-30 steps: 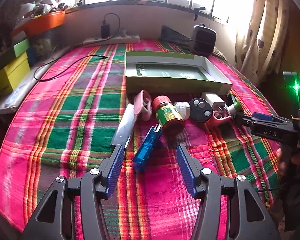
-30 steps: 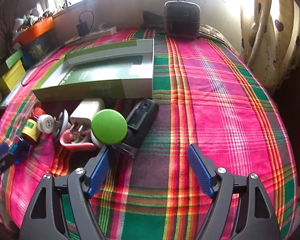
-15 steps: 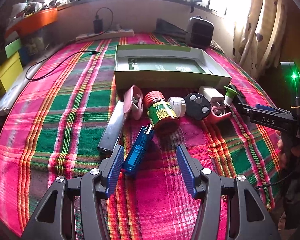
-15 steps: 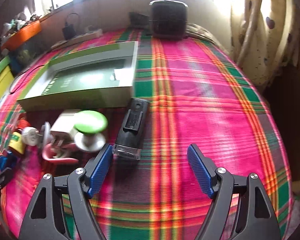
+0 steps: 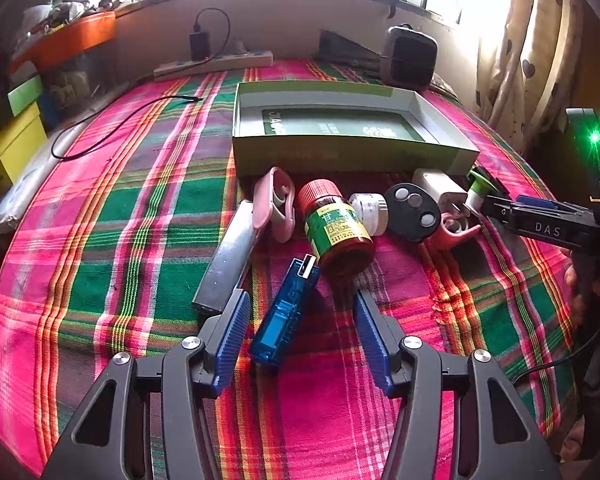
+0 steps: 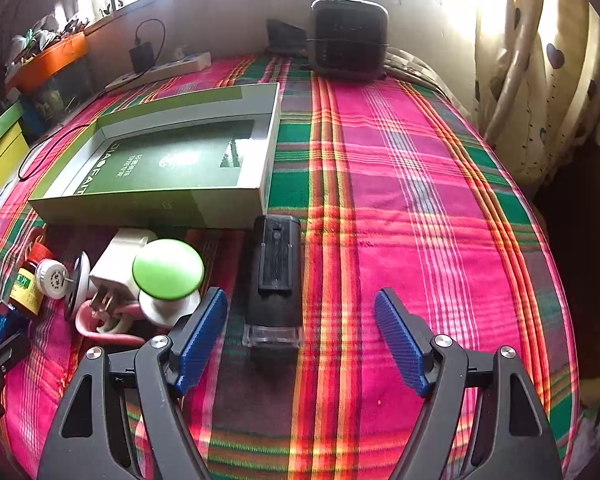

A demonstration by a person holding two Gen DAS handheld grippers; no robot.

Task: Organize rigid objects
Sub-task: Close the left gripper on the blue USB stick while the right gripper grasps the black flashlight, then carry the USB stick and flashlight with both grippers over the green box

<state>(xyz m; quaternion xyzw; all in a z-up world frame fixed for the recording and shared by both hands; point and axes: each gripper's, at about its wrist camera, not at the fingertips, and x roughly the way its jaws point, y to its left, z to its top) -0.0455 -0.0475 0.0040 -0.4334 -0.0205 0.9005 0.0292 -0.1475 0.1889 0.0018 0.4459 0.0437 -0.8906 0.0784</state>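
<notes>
A row of small objects lies on the plaid cloth in front of an empty green box (image 5: 340, 136) (image 6: 168, 164). My left gripper (image 5: 298, 320) is open, its fingers on either side of a blue USB stick (image 5: 284, 312). Beyond it lie a silver bar (image 5: 230, 252), a pink holder (image 5: 274, 202), a red-capped bottle (image 5: 334, 226), a white cap (image 5: 370, 212) and a black key fob (image 5: 414, 212). My right gripper (image 6: 300, 320) is open over a black rectangular device (image 6: 276, 268). A green-topped knob (image 6: 168, 270) and a white plug (image 6: 118, 262) sit just left of it.
A black speaker (image 6: 348, 40) stands at the far edge by the window. A power strip (image 5: 214, 66) with a charger and a loose black cable (image 5: 112, 116) lie at the back left. Shelves with boxes stand at the left, a curtain (image 6: 540, 60) at the right.
The left gripper has drawn slightly nearer the blue USB stick. The right gripper has shifted right, from the green knob to the black device, which now lies between its fingers.
</notes>
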